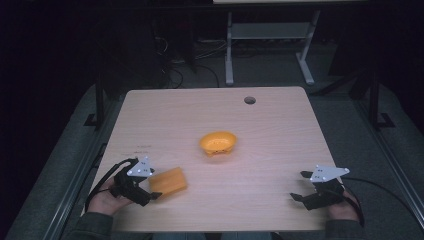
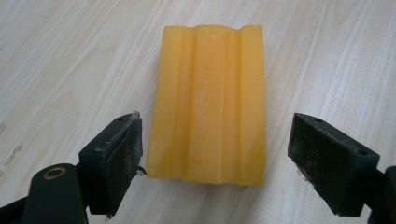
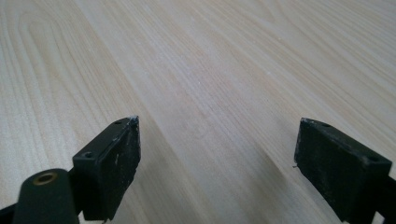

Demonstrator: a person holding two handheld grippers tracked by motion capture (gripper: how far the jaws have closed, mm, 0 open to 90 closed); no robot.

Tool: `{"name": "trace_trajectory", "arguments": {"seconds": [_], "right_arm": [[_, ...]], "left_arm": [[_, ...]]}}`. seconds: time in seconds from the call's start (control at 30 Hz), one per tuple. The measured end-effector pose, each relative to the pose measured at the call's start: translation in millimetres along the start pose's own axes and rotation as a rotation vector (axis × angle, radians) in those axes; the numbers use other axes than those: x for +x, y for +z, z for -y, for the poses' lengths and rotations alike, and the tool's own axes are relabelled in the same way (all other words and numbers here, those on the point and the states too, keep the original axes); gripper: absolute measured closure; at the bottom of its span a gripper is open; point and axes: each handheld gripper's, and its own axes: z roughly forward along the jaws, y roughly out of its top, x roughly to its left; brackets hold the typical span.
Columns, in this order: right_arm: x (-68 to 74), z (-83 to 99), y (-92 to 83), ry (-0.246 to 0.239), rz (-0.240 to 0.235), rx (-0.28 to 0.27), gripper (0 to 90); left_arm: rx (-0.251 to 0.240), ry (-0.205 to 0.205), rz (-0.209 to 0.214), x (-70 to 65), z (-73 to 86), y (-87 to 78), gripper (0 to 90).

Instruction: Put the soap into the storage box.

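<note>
A yellow-orange ridged block lies flat on the wooden table near its front left. In the left gripper view the block reaches in between the jaws, whose pads stand a little clear of its sides. My left gripper is open around the block's near end, held by a hand at the front left edge. An orange bowl sits at the middle of the table. My right gripper rests open at the front right, with bare wood between its jaws.
A round cable hole is at the table's far edge. Beyond the table are a white desk frame and cables on a dark floor. Black posts stand at both sides of the table.
</note>
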Motion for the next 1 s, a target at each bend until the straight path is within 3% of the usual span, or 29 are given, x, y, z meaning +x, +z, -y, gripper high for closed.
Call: {"name": "trace_trajectory", "arguments": {"seconds": [0.37,0.57,1.0], "right_arm": [[-0.1,-0.1,0.3,0.002,-0.007,0.003,14.0],[0.3,-0.5,0.3,0.001,-0.008,0.001,14.0],[0.2,-0.3,0.7,0.000,-0.014,0.004,14.0]], "left_arm": [[0.036,0.007,0.023,5.4,-10.3,12.7,17.5],[0.058,0.032,0.030,6.3,-17.4,18.1,17.5],[0.076,0.037,0.043,8.4,-24.7,31.2,17.3]]}}
